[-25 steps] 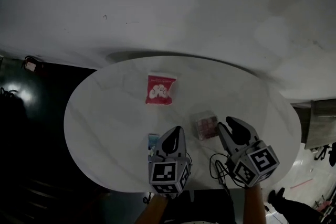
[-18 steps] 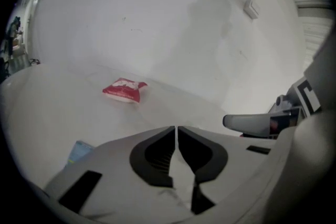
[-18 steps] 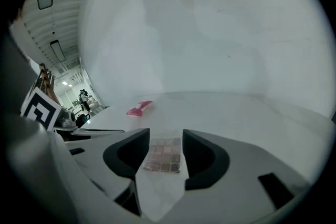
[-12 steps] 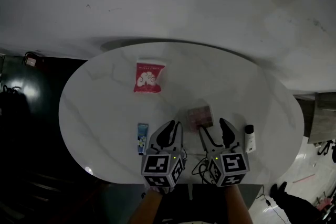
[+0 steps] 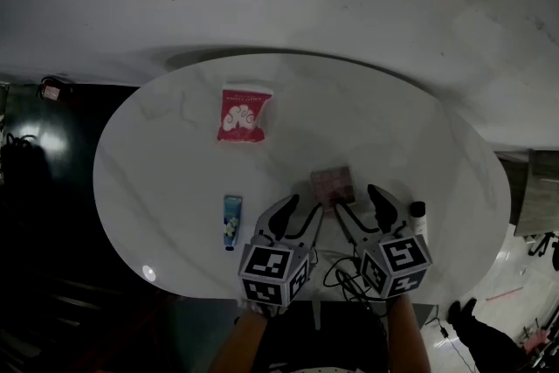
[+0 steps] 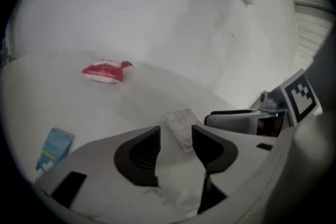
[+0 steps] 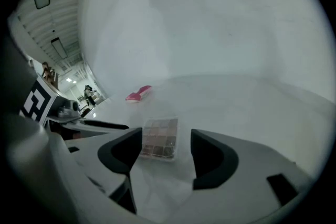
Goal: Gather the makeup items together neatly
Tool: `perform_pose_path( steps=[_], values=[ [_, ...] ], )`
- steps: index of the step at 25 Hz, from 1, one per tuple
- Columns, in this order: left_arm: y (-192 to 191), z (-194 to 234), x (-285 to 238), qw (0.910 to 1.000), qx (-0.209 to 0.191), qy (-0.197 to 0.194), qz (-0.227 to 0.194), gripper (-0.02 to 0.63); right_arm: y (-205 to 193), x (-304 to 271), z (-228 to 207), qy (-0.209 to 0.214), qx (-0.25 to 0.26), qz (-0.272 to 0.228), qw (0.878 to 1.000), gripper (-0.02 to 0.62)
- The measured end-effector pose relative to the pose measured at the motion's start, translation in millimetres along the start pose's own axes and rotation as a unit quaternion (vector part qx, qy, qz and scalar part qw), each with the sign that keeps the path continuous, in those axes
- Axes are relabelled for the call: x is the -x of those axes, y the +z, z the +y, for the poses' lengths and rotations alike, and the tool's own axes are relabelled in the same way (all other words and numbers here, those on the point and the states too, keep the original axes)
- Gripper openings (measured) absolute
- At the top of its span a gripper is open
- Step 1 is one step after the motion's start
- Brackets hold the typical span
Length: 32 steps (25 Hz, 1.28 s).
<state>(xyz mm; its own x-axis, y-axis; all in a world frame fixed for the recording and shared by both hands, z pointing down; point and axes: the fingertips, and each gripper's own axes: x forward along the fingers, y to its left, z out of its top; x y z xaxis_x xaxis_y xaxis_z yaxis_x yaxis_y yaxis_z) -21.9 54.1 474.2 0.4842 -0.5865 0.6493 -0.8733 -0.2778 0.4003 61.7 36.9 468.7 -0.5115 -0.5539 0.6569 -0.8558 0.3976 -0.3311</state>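
light dim | gripper views fisheye, dark corners | head view perhaps slightly soft

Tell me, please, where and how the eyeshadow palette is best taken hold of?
Probably across the palette at its two side edges, about midway along, coming in low from the near side of the table. It lies flat and thin with no other item touching it, so both side edges are free and its top offers nothing to pinch.
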Motion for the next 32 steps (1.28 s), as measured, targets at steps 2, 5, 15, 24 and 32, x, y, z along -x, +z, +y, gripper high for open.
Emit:
perform_pose_path(
  steps=[2,5,15,24,32],
  values=[
    [-3.6,-6.8,-3.5,0.9994,-0.028,-0.016,0.01,0.227,-5.1,0.5,-0.9,0.018,0.046,0.029,0.998,0.311],
    [-12.0,-15.3,-7.4,0.9924,-0.111,-0.032,0.042,0.232,-12.2,1.1,0.8,0.037,0.136,0.064,0.988,0.311],
    [-20.0,-20.8,-20.6,0.9637,-0.245,-0.045,0.095,0.302,-25.7,-13.1,0.1,0.09,0.281,0.121,0.948,0.314],
    [-19.6,-19.7,-23.5,0.9563,-0.275,-0.015,0.098,0.302,-24.1,-17.7,3.7,0.095,0.356,0.129,0.921,0.325],
    [-18.3,-19.5,-27.9,0.9467,-0.303,-0.018,0.108,0.319,-24.3,-22.1,6.6,0.123,0.376,0.141,0.907,0.339]
  ],
)
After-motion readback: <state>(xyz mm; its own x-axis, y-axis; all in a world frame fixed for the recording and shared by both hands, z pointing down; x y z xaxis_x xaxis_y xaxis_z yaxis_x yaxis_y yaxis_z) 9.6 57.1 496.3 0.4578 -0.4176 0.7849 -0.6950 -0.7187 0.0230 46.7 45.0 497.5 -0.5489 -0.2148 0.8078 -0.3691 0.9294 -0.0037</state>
